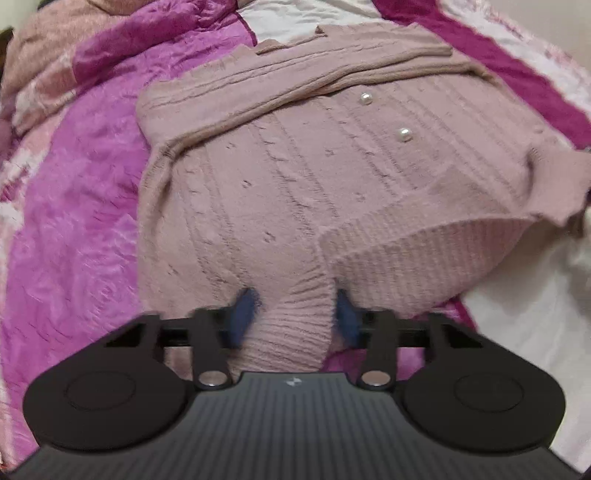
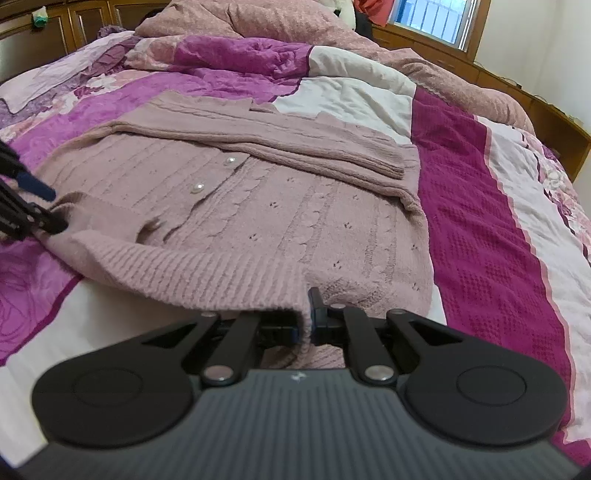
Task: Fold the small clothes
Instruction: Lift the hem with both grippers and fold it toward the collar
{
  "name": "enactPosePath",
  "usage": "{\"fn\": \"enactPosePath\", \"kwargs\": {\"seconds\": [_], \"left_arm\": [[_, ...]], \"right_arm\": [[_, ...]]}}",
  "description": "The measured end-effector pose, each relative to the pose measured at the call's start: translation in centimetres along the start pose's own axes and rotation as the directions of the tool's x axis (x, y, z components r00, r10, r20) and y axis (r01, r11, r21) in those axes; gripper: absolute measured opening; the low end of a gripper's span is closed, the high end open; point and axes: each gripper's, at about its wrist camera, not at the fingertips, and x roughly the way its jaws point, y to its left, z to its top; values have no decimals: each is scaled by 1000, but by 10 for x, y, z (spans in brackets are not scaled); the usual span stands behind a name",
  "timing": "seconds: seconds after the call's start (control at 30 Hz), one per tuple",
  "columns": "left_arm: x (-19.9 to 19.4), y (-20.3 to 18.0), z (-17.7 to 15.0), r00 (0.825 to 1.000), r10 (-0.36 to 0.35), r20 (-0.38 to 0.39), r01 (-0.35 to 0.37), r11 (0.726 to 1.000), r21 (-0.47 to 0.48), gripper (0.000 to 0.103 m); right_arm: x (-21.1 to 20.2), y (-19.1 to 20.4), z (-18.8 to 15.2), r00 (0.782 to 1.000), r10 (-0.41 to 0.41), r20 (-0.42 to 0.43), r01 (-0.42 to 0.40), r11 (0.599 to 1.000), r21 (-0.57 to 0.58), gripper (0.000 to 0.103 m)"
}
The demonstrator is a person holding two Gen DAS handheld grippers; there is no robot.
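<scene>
A dusty-pink knitted cardigan (image 2: 258,206) lies spread flat on a bed, across a quilted bedspread (image 2: 480,229) patterned in broad bands of shiny crinkled magenta, white, and deep waffle-textured raspberry. The knit is soft and fuzzy, worked in vertical cable twists with small eyelet holes between them, and its hem is a band of thick ribbing. Two round pearl buttons (image 2: 197,188) sit along the front placket. Both sleeves are folded across the far part of the body, forming a long flat strip that runs from left to right.

The left gripper (image 1: 293,314), black with blue pads, is at the near ribbed hem. A bunched fold of ribbing stands between its two fingers (image 1: 243,314), which are set apart on either side of the cloth; the picture is blurred there, so it is unclear whether the pads actually press it. In the right wrist view this gripper appears at the left edge, its tips touching the hem corner.

The right gripper (image 2: 304,325) is pinched together on the near hem further right, the ribbed edge caught tightly between its fingers and lifted slightly off the white band.

At the far end lie a heaped pink textured blanket (image 2: 258,26), wooden cabinets (image 2: 74,26), and a barred window (image 2: 436,18).
</scene>
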Motion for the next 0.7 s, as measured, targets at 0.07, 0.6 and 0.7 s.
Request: {"fn": "enactPosePath", "kwargs": {"seconds": [0.07, 0.6, 0.7], "left_arm": [[-7, -4, -2, 999, 21, 31, -20, 1000, -6, 18], [-84, -8, 75, 873, 296, 388, -249, 954, -167, 11], [-81, 2, 104, 858, 312, 409, -246, 947, -206, 9]], "right_arm": [[-4, -1, 2, 1000, -10, 24, 10, 1000, 13, 9], [-12, -27, 75, 963, -101, 252, 79, 992, 94, 9], [0, -31, 98, 951, -113, 287, 91, 992, 87, 8]]}}
